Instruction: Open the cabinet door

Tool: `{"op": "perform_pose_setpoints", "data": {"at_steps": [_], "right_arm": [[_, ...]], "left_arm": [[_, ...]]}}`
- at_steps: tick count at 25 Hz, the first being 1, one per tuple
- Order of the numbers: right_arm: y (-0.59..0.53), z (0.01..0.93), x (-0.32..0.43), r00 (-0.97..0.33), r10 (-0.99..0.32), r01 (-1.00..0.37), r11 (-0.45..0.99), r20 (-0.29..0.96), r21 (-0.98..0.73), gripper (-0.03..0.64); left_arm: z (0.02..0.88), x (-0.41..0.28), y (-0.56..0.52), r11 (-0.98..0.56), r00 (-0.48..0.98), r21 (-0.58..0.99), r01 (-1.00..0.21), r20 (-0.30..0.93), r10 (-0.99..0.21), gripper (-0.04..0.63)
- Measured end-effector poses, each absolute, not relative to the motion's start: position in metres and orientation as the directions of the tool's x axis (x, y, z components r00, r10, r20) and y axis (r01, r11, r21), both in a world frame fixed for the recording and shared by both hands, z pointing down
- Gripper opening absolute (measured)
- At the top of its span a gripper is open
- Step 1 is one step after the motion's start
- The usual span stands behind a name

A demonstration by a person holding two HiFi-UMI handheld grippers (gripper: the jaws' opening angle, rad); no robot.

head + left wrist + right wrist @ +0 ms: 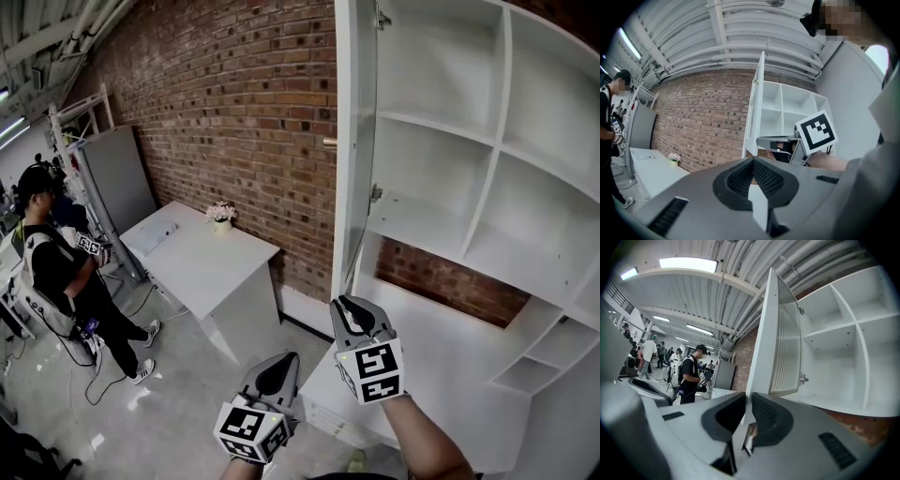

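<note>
In the head view, seen edge-on: the cabinet door (pixel 352 141), swung out from the left side of the white cabinet (pixel 487 197) and away from its bare shelves (pixel 427 127). Right at the lower edge of the door, the right gripper (pixel 347 302), with its tips at the bottom corner. Lower and more to the left, apart from the door, the left gripper (pixel 287 358).

Shown from near only in the right gripper view: jaws almost pressed together, pinching the lower corner of the door in the narrow slit between the pads. Also there, and not to be made out from the head, the ribbed inner face of the door.

Told clearly only in the left gripper view: jaws pressed together at the tips, with nothing between. Beyond them, the marker cube (pixel 815 132) of the right gripper, just beside the edge of the door.

Widest in the head view: a white counter (pixel 202 267) along the brick wall (pixel 244 112), with a small flower pot (pixel 221 217) at its far end, and a person (pixel 56 272) in black standing on the floor to the left of it.
</note>
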State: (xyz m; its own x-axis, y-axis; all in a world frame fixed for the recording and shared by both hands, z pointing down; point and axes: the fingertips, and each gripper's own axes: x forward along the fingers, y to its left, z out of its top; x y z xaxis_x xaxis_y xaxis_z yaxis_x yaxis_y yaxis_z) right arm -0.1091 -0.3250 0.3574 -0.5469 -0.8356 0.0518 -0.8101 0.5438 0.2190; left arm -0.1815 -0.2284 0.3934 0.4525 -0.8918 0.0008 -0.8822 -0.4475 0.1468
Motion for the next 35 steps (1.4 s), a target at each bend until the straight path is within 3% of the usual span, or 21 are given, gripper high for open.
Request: {"op": "perform_pose_setpoints", "data": {"at_steps": [17, 35], "right_arm": [[-0.337, 0.362, -0.150, -0.599, -0.797, -0.749, 0.592, 0.077, 0.297, 0.021], [-0.314, 0.362, -0.077, -0.532, -0.846, -0.822, 0.528, 0.041, 0.215, 0.015]], "left_arm": [[0.395, -0.198, -0.223, -0.414, 0.419, 0.150, -0.898, 0.002, -0.908, 0.006], [0.388, -0.161, -0.229, -0.485, 0.487, 0.140, -0.863, -0.016, -0.873, 0.006]]}}
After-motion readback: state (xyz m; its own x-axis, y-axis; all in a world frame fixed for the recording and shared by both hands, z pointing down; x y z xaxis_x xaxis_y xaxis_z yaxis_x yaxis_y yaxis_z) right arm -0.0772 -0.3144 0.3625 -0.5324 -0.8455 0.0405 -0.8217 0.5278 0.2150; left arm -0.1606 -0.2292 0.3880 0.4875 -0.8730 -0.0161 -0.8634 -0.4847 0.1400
